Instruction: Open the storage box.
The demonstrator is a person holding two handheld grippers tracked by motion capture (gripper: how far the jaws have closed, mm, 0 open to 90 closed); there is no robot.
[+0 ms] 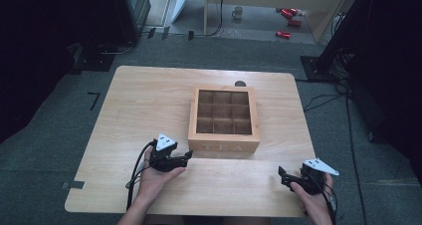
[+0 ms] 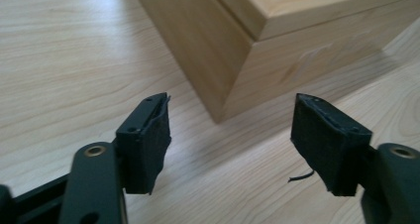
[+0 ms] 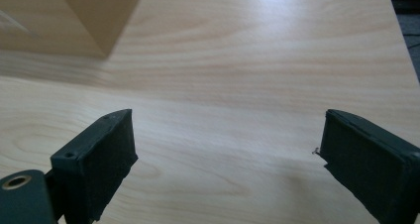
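From my seat, nearest to me is the right gripper (image 1: 284,176), low over the bare tabletop (image 1: 149,95) near its front right corner, fingers (image 3: 99,159) spread wide with nothing between them. A little farther in, the left gripper (image 1: 187,157) sits just beside the front left corner of the wooden tea box (image 1: 224,140), its fingers (image 2: 146,140) partly open and empty, with that corner standing just ahead of the gap. The tea box rests in the middle of the tabletop, lid down, its window showing a grid of empty compartments. I judge it rigid and fairly light, with smooth wood that could slip under the pads, and a lid pane that may be fragile. I would grip the lid's front edge near a corner, or steady a side wall.
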